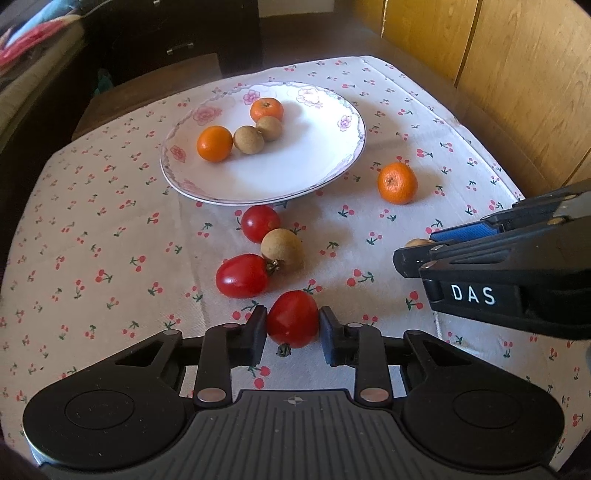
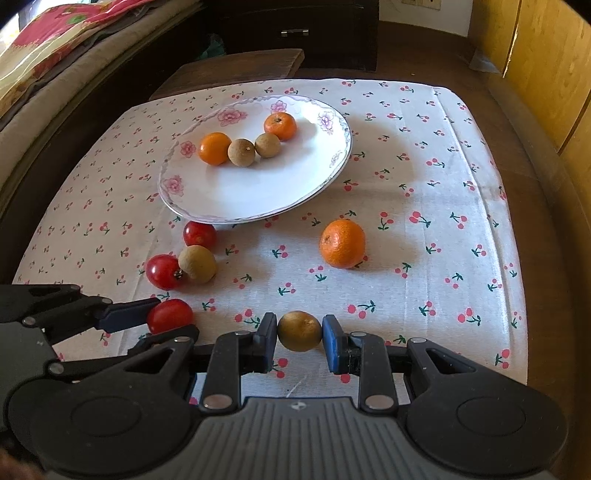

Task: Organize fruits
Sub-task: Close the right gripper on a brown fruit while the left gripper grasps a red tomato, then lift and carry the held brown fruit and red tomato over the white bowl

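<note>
My left gripper (image 1: 293,325) is shut on a red tomato (image 1: 292,318) near the table's front; it also shows in the right wrist view (image 2: 170,315). My right gripper (image 2: 299,330) is shut on a brown longan (image 2: 299,331). A white flowered plate (image 1: 295,173) holds two oranges (image 1: 214,143) and two longans (image 1: 249,139). On the cloth lie two more tomatoes (image 1: 242,276), a longan (image 1: 282,248) and a loose orange (image 1: 397,183), which also shows in the right wrist view (image 2: 342,243).
The table is covered by a cherry-print cloth (image 1: 110,240). A wooden panel (image 1: 517,74) stands at the right, a dark cabinet (image 2: 295,33) behind, and a bed with bedding (image 2: 55,48) at the left. The right gripper's body (image 1: 509,280) crosses the left wrist view.
</note>
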Demonstrator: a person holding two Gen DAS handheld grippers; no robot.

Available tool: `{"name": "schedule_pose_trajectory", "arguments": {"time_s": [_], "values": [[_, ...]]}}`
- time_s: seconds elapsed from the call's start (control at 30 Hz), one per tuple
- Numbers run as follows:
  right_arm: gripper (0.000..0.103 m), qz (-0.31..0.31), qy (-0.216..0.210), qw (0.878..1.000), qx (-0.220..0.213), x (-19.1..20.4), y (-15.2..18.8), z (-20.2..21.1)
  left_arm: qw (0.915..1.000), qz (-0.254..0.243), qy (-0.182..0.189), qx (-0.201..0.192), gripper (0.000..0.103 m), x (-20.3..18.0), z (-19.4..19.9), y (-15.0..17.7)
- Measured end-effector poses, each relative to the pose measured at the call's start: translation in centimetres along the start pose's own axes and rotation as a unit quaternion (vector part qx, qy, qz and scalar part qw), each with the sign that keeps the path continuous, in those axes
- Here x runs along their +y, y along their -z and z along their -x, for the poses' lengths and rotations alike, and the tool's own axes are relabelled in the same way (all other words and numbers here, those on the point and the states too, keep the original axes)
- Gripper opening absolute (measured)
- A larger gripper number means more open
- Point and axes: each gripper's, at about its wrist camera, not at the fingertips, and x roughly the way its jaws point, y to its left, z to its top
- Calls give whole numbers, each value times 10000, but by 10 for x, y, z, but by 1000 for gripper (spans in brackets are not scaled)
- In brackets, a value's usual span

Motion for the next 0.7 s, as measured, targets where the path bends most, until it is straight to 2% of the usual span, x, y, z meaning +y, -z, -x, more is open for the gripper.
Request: {"name": "schedule_pose_trajectory", "arguments": {"time_s": [0.27,0.5,0.7], "values": [[29,196,-8,9998,68,10,4,-1,10000,9,-34,-14,38,5,8,8],[29,377,22,9992,104,17,9,-1,9995,313,36,60,38,22,12,20],[29,464,5,9989,107,20,9,-2,9985,520,142,131,40,29,8,18]]}}
